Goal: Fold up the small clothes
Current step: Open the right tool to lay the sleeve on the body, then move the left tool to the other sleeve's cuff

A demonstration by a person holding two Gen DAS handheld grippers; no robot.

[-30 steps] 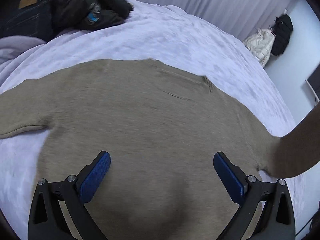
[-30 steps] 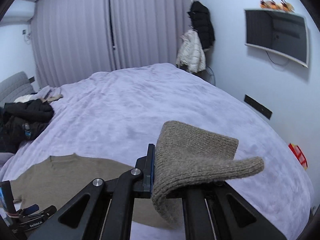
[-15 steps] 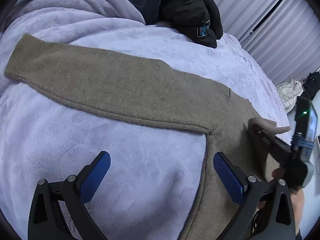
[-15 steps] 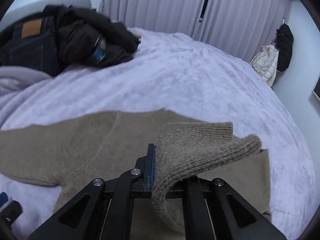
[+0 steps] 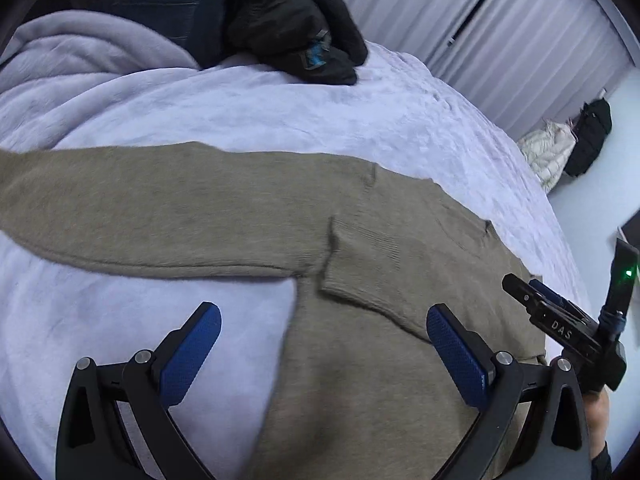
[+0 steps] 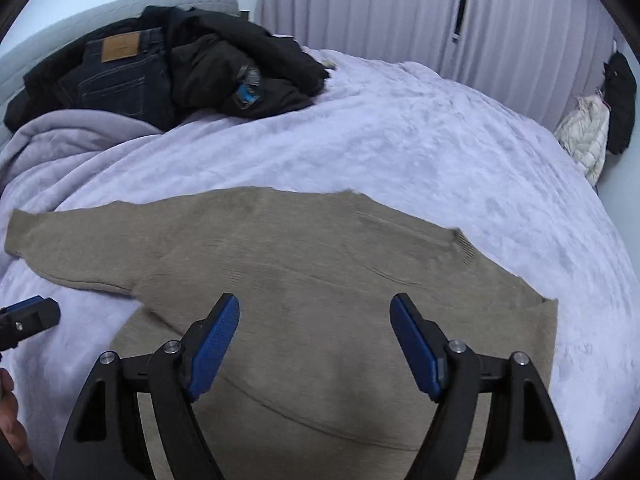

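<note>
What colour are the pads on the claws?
Blue, textured pads; clearest in the right wrist view.

- Both views are dim, with a cool bluish cast and soft, even light.
- Shadows are faint; no glare shows.
- Fisheye bulge bends the bed and curtain; black vignette fills the corners.
- The sweater is smeared by blur toward 6 o'clock.

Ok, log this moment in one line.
right gripper: just opened, empty | left gripper: open, empty | sweater: flat on bed, one sleeve folded over
</note>
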